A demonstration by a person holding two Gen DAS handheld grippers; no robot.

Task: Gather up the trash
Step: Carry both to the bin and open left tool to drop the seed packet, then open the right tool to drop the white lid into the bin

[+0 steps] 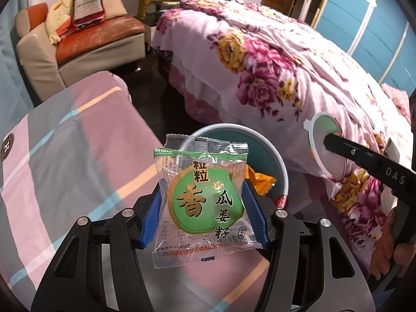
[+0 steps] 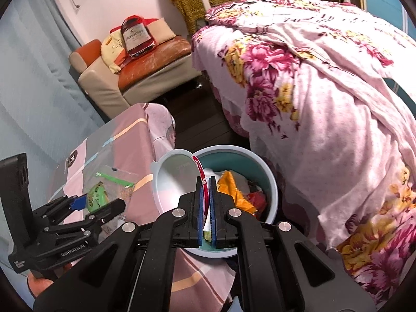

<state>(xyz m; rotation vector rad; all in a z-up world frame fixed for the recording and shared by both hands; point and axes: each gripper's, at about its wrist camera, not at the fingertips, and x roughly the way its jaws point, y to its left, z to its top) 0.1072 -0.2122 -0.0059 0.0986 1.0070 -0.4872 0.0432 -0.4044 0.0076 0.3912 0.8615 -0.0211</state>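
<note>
A green-and-clear snack packet (image 1: 205, 202) stands upright between the blue pads of my left gripper (image 1: 202, 195), which is shut on it. Behind and below it sits a round blue bin (image 1: 275, 156) holding orange and red wrappers. My right gripper (image 2: 205, 182) is shut on the edge of a clear round lid (image 2: 174, 176) with a white rim, held above the bin's (image 2: 273, 182) left side. The left wrist view shows that lid (image 1: 322, 153) at the right on the right gripper's (image 1: 327, 143) tips. In the right wrist view, the left gripper (image 2: 101, 200) carries the packet (image 2: 97, 197) at the lower left.
A striped cloth under glass covers the table (image 1: 65, 156) at the left. A bed with a pink floral cover (image 1: 273, 65) fills the right. An armchair (image 1: 85, 39) with cushions stands at the back. Dark floor lies between them. A person's hand (image 1: 390, 234) holds the right gripper.
</note>
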